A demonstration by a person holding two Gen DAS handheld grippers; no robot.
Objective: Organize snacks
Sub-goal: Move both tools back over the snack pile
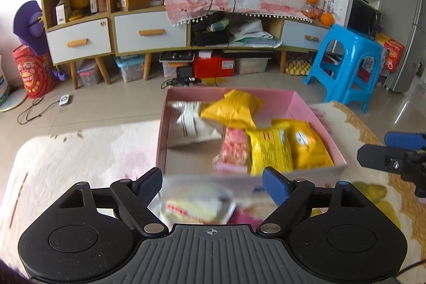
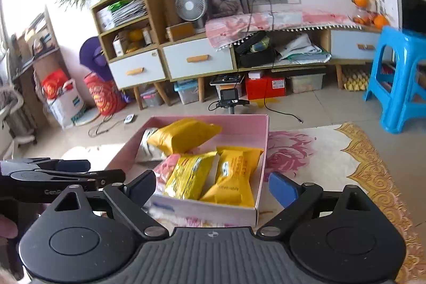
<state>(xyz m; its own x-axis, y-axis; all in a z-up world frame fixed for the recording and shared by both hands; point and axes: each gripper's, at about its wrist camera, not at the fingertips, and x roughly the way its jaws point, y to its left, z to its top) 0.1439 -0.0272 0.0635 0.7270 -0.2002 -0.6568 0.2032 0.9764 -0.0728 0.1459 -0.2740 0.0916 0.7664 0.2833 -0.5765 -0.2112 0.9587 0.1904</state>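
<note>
Sorting Snacks Into the Pink Box

Looking along the left wrist view first: left gripper [image 1: 212, 185] with jaws wide apart, nothing pressed between the pads. Directly beneath and between the fingers, a blurred pale packet [image 1: 197, 206] with a yellow and pink print, lying on the floral cloth [image 1: 80, 159] just outside the near wall of the pink box [image 1: 306, 108]. Inside the box: a white pouch [image 1: 186, 124] at the far left, an orange-yellow bag [image 1: 234, 108] resting on top of it, a pink speckled packet [image 1: 234, 148] and two yellow packets [image 1: 269, 151] standing side by side along the near right. Right gripper [image 1: 383, 151] visible at the right edge, beside the box and clear of it.

Turning to the right wrist view: right gripper [image 2: 213, 185] likewise spread open and empty, hovering over the near right corner of the pink box [image 2: 262, 140]. Left gripper [image 2: 66, 175] in at the left edge, seen side-on. Same yellow packets [image 2: 210, 172] upright against the near wall; free floor space apparent at the near left of the box.

Judged step: collecting the loose pale packet. Best done by lowering the left jaws squarely over its middle, closing on the body rather than a crinkly edge seam, lifting clear of the box wall, then setting down in the open left portion without toppling the standing yellow packets. Worth keeping the right gripper off to the side to avoid a clash.
</note>
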